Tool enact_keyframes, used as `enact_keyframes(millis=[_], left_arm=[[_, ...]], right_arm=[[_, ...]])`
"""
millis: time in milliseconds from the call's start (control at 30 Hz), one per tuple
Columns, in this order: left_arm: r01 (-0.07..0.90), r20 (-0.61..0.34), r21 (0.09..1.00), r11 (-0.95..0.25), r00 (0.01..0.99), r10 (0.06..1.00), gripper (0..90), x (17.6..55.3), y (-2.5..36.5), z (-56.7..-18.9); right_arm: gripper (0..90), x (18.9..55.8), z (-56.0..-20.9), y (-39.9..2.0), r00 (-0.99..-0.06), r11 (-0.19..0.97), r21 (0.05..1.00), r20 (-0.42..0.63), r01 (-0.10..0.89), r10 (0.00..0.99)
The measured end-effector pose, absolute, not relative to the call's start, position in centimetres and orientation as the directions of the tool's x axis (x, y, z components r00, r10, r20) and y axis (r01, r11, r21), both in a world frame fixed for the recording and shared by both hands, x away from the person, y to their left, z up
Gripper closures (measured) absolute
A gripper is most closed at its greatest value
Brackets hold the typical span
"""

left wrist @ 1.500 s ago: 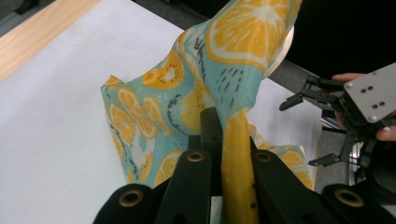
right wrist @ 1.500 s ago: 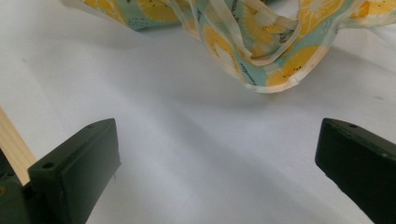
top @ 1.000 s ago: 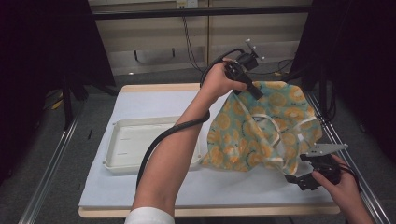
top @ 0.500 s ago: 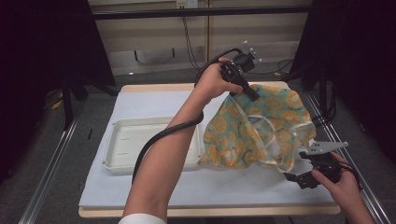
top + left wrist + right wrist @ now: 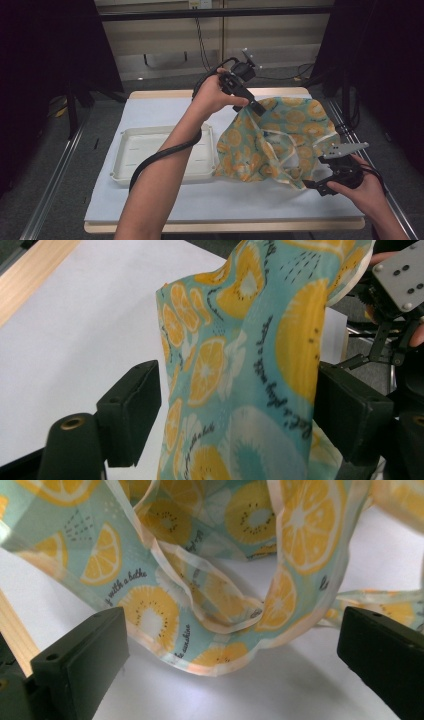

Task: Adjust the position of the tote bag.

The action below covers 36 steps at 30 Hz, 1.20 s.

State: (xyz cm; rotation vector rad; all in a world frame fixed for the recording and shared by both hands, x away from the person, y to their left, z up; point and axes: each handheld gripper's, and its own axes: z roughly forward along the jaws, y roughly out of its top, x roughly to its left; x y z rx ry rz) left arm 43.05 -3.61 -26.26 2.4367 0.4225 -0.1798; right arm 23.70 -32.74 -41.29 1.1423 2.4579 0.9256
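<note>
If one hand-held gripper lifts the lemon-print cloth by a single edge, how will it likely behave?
Probably floppy: the lemon-print cloth already drapes in soft folds and its pale-trimmed edges curl in the right gripper view. It looks thin, so likely light. It may slip out easily: it hangs between the left hand-held gripper, whose jaws have just been opening.

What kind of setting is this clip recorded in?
Probably a lab recording station, not a home: a table under a white mat, dark screens at the sides, loose wall cables, and hand-held grippers working a lemon-print cloth beside a white tray.
</note>
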Motion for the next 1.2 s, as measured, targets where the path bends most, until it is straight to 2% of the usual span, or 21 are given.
enact_keyframes(millis=[133,167,200,233,300,333,433,467,533,567,733,867,1000,1200], left_arm=[[0.346,-0.235,0.578,-0.739,0.938,0.255,26.1,42.9,-3.0,-26.2],[0.346,-0.241,0.582,-0.736,0.938,0.251,27.1,42.9,-2.5,-26.1],[0.346,-0.241,0.582,-0.736,0.938,0.251,28.7,42.9,-2.5,-26.1],[0.349,-0.245,0.584,-0.733,0.937,0.250,29.1,42.8,-2.1,-26.1],[0.349,-0.249,0.582,-0.735,0.936,0.248,30.3,42.7,-1.9,-26.0],[0.346,-0.247,0.589,-0.730,0.937,0.246,33.4,42.5,-1.6,-25.8],[0.344,-0.247,0.589,-0.731,0.938,0.242,36.8,42.4,-1.2,-25.7],[0.338,-0.240,0.585,-0.737,0.940,0.241,38.3,42.3,-0.9,-25.8],[0.345,-0.243,0.580,-0.738,0.938,0.248,39.7,42.3,-0.8,-25.9],[0.348,-0.248,0.576,-0.740,0.936,0.248,42.6,42.2,-0.7,-26.1],[0.355,-0.249,0.575,-0.737,0.934,0.256,53.0,42.2,-0.7,-26.3],[0.349,-0.248,0.567,-0.746,0.936,0.250,63.9,42.2,-0.7,-26.2],[0.348,-0.238,0.563,-0.750,0.937,0.255,71.5,42.2,-0.7,-26.0],[0.338,-0.229,0.550,-0.763,0.940,0.251,79.6,42.1,-0.9,-25.5]], right_arm=[[3.5,23.8,-40.8,-32.8,-0.649,0.483,0.656,0.013,0.580,0.761],[7.9,23.9,-40.4,-33.0,-0.650,0.481,0.664,0.009,0.572,0.760],[7.9,23.9,-40.4,-33.0,-0.650,0.481,0.664,0.009,0.572,0.760],[13.1,24.0,-40.0,-33.0,-0.647,0.467,0.677,0.018,0.569,0.762],[15.0,24.1,-39.9,-33.1,-0.650,0.465,0.684,0.016,0.561,0.760],[24.6,24.3,-39.5,-33.1,-0.652,0.472,0.689,0.000,0.549,0.758],[28.5,24.6,-39.2,-33.1,-0.642,0.460,0.698,-0.001,0.549,0.767],[35.5,24.9,-39.0,-33.0,-0.650,0.473,0.696,-0.012,0.540,0.760],[38.7,24.9,-39.0,-33.0,-0.644,0.469,0.691,-0.007,0.550,0.765],[46.4,25.2,-38.9,-32.8,-0.645,0.479,0.691,-0.024,0.541,0.764],[60.8,25.7,-38.8,-32.7,-0.644,0.482,0.692,-0.032,0.538,0.764],[72.2,26.1,-38.6,-32.6,-0.667,0.483,0.690,-0.001,0.539,0.745],[87.9,26.4,-38.4,-32.5,-0.673,0.473,0.682,0.037,0.557,0.739],[90.0,26.5,-37.3,-31.9,-0.701,0.507,0.644,0.064,0.572,0.710]])
